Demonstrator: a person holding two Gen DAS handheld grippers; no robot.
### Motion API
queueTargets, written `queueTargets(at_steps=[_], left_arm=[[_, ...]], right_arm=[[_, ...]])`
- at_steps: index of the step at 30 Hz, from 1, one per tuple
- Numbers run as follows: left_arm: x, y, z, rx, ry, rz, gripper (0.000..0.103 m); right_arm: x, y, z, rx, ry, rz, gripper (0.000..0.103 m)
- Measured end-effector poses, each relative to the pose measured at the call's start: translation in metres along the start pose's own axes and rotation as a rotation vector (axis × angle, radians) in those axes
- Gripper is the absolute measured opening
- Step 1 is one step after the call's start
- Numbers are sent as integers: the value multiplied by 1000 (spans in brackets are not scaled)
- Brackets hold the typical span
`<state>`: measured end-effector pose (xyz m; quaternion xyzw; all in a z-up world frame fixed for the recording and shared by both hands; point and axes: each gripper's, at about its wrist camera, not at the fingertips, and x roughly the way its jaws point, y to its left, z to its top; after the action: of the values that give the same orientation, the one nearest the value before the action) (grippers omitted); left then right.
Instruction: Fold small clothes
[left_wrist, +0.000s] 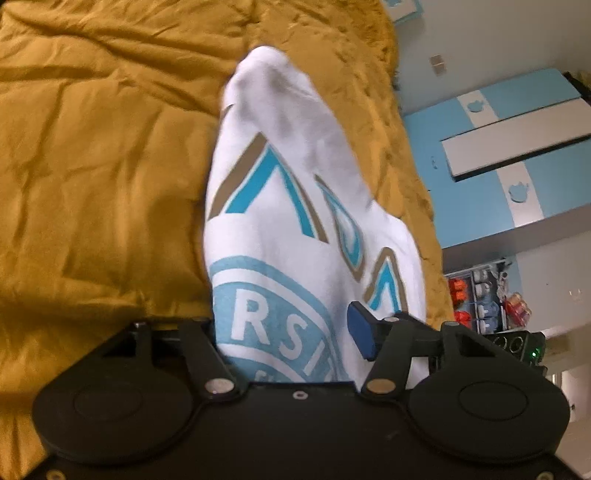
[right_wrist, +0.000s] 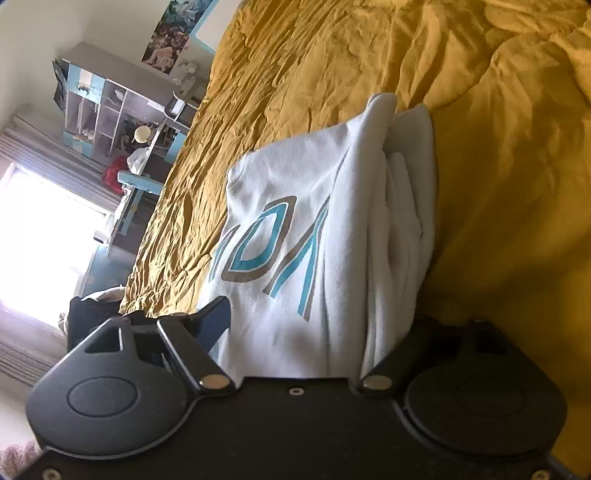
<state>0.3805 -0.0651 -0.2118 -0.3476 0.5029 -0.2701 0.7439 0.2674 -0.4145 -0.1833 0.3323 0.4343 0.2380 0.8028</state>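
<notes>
A white garment (left_wrist: 280, 206) with teal and brown print lies folded on the mustard bedspread (left_wrist: 92, 166). It runs away from my left gripper (left_wrist: 291, 328) and reaches back between its fingers. The right blue pad (left_wrist: 364, 332) shows its bare face beside the cloth, and the left finger is hidden under the cloth. In the right wrist view the same garment (right_wrist: 295, 221) shows stacked folds along its right edge. It fills the gap of my right gripper (right_wrist: 295, 321). The left pad (right_wrist: 218, 317) stands bare at the cloth's edge, and the other finger is covered.
The bedspread (right_wrist: 480, 184) stretches crumpled all around. Past the bed's right edge stand a blue and white wardrobe (left_wrist: 517, 147) and a shelf of small colourful items (left_wrist: 487, 295). A shelving unit (right_wrist: 110, 110), a blue desk (right_wrist: 136, 184) and a bright window (right_wrist: 37, 221) stand beyond the far side.
</notes>
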Motion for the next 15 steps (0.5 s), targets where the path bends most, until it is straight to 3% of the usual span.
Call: queueTargets(at_steps=[1, 2, 4, 6, 9, 15], left_arm=[[-2, -2, -2, 4, -10, -3, 55], [-4, -4, -3, 7, -24, 0, 42], [-6, -6, -5, 6, -31, 6, 33], [-8, -13, -6, 25, -38, 29, 31], [-15, -27, -4, 83, -44, 62, 28], [-50, -45, 7, 128, -59, 48, 26]], right_arm=[[-2, 2, -1, -5, -4, -14, 58], [-3, 3, 0, -10, -4, -23, 52], [-5, 4, 1, -5, -16, -49, 32], [-9, 3, 2, 35, -38, -42, 25], [-13, 14, 2, 25, -56, -68, 23], [-22, 61, 6, -66, -85, -102, 23]])
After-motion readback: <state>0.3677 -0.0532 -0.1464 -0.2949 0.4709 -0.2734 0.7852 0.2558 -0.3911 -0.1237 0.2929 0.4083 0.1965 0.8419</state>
